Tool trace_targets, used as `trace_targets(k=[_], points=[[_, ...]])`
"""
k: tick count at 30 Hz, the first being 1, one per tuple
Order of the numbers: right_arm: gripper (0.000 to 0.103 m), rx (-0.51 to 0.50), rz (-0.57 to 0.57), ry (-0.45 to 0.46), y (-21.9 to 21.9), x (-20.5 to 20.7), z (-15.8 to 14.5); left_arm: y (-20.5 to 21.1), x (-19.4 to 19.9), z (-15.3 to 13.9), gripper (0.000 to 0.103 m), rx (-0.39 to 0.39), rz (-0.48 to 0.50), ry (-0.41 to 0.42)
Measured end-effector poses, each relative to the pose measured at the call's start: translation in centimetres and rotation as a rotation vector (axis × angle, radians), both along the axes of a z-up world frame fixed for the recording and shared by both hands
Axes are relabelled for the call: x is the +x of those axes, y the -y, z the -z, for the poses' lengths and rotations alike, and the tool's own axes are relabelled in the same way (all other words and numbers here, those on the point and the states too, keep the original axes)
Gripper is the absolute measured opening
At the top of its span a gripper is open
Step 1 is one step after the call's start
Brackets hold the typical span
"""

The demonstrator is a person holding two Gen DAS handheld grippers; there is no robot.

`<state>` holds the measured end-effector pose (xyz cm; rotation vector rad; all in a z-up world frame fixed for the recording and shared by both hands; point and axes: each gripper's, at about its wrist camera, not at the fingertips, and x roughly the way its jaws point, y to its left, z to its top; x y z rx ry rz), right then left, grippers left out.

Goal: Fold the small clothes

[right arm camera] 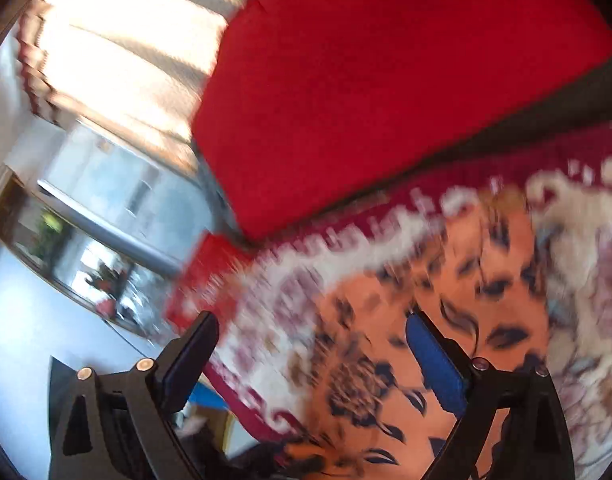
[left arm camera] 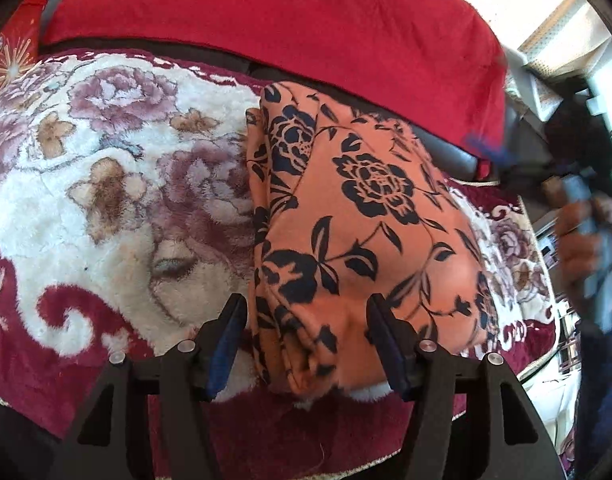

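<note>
One folded orange garment [left arm camera: 357, 216] with a dark flower print lies on one plush floral blanket [left arm camera: 106, 184]. One red cushion [left arm camera: 274, 16] sits behind them. Two grippers show, the left gripper [left arm camera: 306, 344] and the right gripper [right arm camera: 311, 360], each with two fingers.

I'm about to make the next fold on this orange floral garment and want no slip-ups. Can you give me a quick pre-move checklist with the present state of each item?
1. Orange floral garment lies folded on the floral blanket: ok.
2. Left gripper open, straddling the garment's near end: ok.
3. Left pads pressing the cloth: not ok, gaps on both sides.
4. Right gripper open and empty: ok.
5. Right gripper lined up on an edge: cannot tell, that view is blurred.
6. Red cushion off the garment: ok.
</note>
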<state>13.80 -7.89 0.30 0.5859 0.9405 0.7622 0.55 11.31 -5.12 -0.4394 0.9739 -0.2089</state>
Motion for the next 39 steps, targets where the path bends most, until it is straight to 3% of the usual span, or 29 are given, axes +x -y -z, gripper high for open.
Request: trace_targets(k=[3, 5, 8, 10, 12, 15, 22, 34, 36, 39], points=[[0.096, -0.063, 0.041, -0.143, -0.1, 0.7, 6.2, -0.1, -0.3, 1.0, 0.063, 0.003, 0.004, -0.057], [0.096, -0.063, 0.06, -0.11, -0.5, -0.4, 5.2, -0.5, -0.7, 0.5, 0.063, -0.008, -0.008, -0.054], [0.096, -0.059, 0.045, 0.027, -0.6, -2.9, 0.4, -0.8, -1.3, -1.2, 0.064, 0.017, -0.015, 0.002], [0.096, -0.034, 0.061, 0.083, 0.0, -4.3, -1.0, -0.9, -1.5, -2.1, 0.065, 0.047, -0.027, 0.014], [0.096, -0.017, 0.077, 0.094, 0.8, -6.3, -1.1, -1.0, -1.7, -2.9, 0.071, 0.074, -0.055, 0.025], [0.096, -0.089, 0.093, 0.084, 1.4, -9.4, 0.3, -1.1, -1.7, -3.9, 0.079, 0.117, -0.084, 0.038], [0.096, -0.155, 0.135, 0.034, 6.8, -14.7, 3.3, -0.1, -2.5, -4.9, 0.08, 0.193, -0.075, 0.038], [0.096, -0.157, 0.181, 0.066, 8.7, -12.7, 2.2, 1.2, -1.3, -5.2, 0.08, 0.227, -0.058, 0.033], [0.096, -0.171, 0.181, 0.059, 8.8, -11.7, 2.5, 0.9, -0.7, -5.3, 0.08, 0.206, -0.062, 0.042], [0.096, -0.191, 0.18, 0.032, 9.0, -9.3, 3.4, -0.4, 1.0, -5.2, 0.086, 0.09, -0.085, 0.067]])
